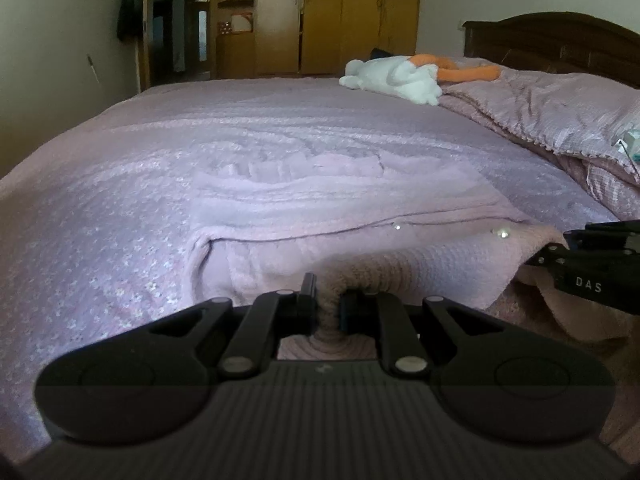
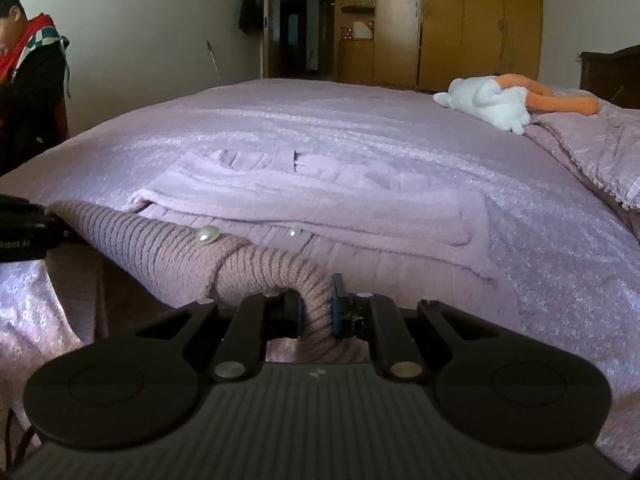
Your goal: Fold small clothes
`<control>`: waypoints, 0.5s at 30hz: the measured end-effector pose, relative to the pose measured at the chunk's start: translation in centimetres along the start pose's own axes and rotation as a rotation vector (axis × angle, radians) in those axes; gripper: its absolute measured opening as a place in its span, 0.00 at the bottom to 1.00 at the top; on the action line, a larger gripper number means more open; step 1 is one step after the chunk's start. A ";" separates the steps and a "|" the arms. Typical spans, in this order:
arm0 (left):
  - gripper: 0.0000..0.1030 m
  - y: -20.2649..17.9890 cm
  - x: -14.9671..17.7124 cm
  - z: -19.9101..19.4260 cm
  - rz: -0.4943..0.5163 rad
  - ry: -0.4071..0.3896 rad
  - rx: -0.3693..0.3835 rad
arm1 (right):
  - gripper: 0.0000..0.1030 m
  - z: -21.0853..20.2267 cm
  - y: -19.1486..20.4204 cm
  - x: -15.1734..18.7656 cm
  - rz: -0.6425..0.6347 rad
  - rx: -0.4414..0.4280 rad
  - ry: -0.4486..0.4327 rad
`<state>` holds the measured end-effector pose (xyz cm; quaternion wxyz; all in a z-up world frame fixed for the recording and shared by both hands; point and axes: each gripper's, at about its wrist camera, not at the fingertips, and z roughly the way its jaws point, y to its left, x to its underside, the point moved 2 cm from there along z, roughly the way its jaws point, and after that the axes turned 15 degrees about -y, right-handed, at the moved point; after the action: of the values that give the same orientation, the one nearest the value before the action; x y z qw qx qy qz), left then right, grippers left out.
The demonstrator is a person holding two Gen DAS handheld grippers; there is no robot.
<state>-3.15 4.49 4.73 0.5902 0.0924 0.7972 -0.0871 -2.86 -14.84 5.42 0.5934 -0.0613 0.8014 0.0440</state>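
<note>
knitwear fills the near edge of both views: one pink ribbed cardigan [image 1: 340, 200] lies on the bed [image 1: 120, 200], and you have its near hem lifted in two places. your left gripper [image 1: 328, 308] has its jaws drawn narrow on a bunched fold of the rib, which passes straight between the two fingers and rises toward 12 o'clock. your right gripper [image 2: 316, 308] does the same: a rolled tube of rib sits pinched between its two fingers, then arches up and away toward 10 o'clock. in the left wrist view the right gripper shows at 3 o'clock, just beside the raised hem; in the right wrist view the left gripper shows at 9 o'clock, touching the lifted edge.

the rest of the cardigan lies flat beyond the jaws, toward 12 o'clock, with a folded-over layer across its middle. you can count two pearl buttons [image 2: 208, 234] on it, one large on the raised rib and one smaller [image 2: 295, 233] just past it on the flat part.

counted: one cardigan, two grippers, two buttons, one white plush toy [image 1: 394, 76] with orange limbs far off at 1 o'clock, resting where one rumpled quilt [image 1: 560, 112] begins. one wooden wardrobe [image 1: 360, 12] stands at 12 o'clock beyond the bed, and one dark headboard [image 1: 560, 40] at 2 o'clock. a person in a dark jacket [image 2: 28, 92] sits at 9 o'clock in the right wrist view, beside the bed.
</note>
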 end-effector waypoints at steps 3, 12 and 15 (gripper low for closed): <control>0.12 0.0 0.1 0.5 -0.004 0.015 -0.003 | 0.13 0.4 -0.5 0.0 0.024 -0.006 -0.005; 0.12 1.2 -0.9 1.4 -0.112 0.021 0.016 | 0.13 1.4 -1.1 -1.1 0.050 -0.037 -0.027; 0.12 1.2 -2.1 1.6 -0.118 0.003 0.027 | 0.13 1.2 -1.5 -2.4 0.046 -0.037 -0.065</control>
<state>-0.80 5.14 6.28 0.5815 0.0532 0.8009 -0.1324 -0.79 -16.01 7.33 0.6166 -0.0523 0.7820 0.0747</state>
